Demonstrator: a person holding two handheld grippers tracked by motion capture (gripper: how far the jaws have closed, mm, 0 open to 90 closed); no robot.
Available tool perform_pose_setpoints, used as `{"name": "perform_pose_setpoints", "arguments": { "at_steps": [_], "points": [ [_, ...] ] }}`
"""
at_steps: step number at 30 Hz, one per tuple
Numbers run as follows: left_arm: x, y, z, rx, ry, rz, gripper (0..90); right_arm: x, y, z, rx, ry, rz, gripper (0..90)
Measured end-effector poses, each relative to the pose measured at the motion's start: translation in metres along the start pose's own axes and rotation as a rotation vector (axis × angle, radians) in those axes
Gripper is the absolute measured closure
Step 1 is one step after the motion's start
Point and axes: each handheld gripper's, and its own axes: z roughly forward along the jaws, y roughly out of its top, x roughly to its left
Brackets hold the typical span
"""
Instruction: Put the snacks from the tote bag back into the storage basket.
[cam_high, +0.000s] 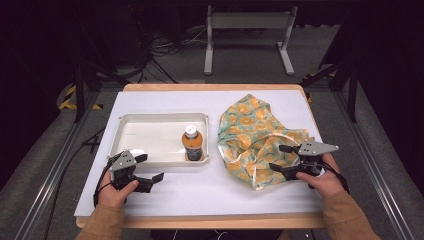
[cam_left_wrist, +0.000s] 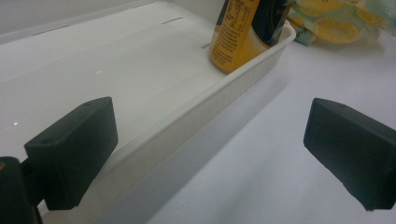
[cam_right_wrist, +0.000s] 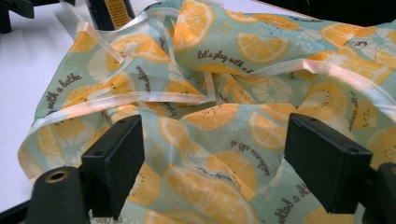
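Crumpled citrus-print bag (cam_high: 255, 140), mint with orange slices, white-edged.

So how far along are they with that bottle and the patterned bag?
Early days, it seems. The bottle stands upright in the tray's right corner, and nothing holds it. The right gripper is open over the crumpled bag, jaws either side of its fabric, not closed. The left gripper is open at the tray's near rim. Gripping the bag, and whatever follows with the bottle, is probably still to do.
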Motion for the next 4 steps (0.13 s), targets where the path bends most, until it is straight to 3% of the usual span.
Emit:
{"name": "perform_pose_setpoints", "arguments": {
  "at_steps": [4],
  "points": [
    [-0.0002, -0.0001, -0.0006, -0.006, 0.000, -0.010, 3.8, 0.0003, 0.0005, -0.0001, -0.002, 0.001, -0.001, 20.8]
  ]
}}
